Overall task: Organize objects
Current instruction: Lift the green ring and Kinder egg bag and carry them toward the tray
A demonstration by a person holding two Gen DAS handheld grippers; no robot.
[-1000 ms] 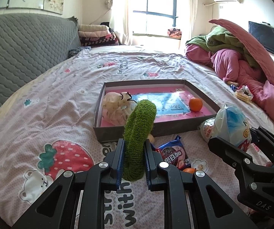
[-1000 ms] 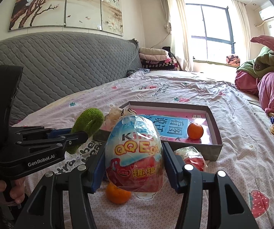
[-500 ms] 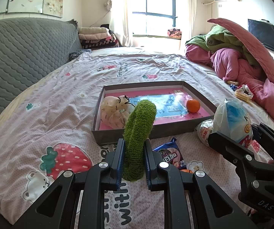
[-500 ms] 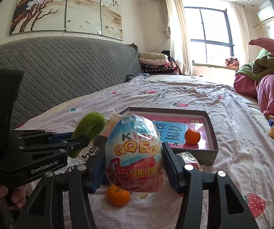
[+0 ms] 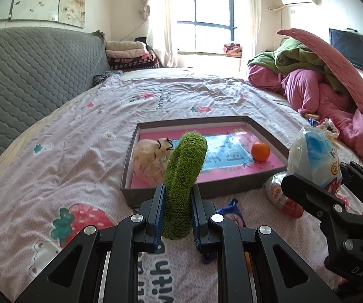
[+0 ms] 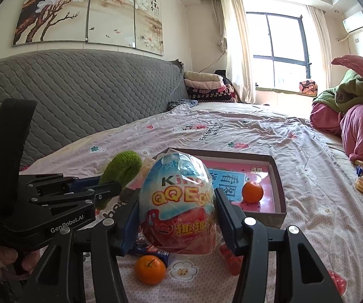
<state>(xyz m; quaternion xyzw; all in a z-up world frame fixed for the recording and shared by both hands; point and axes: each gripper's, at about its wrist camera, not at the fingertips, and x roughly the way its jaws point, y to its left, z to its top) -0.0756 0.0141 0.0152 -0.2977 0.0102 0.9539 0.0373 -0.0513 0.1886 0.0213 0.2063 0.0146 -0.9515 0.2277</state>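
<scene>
My left gripper [image 5: 177, 199] is shut on a green fuzzy ring [image 5: 185, 169], held above the bed in front of the grey box [image 5: 269, 140]. The box has a pink floor and holds an orange [image 5: 260, 151] and a pale net bag [image 5: 151, 161]. My right gripper [image 6: 178, 209] is shut on a wrapped egg-shaped candy pack [image 6: 178, 202], also above the bed, to the right of the left gripper. The pack also shows in the left wrist view [image 5: 315, 159]. A loose orange [image 6: 149, 269] lies on the bed beneath it.
A blue snack packet [image 5: 229, 214] and a red-and-clear packet [image 5: 282, 197] lie on the bedsheet before the box. Pink and green bedding [image 5: 320, 80] is piled at the right. A grey quilted headboard [image 6: 80, 96] runs along the left.
Both grippers have risen and drawn back a little with their loads, so the box looks farther and lower in view. The grips are unchanged.
</scene>
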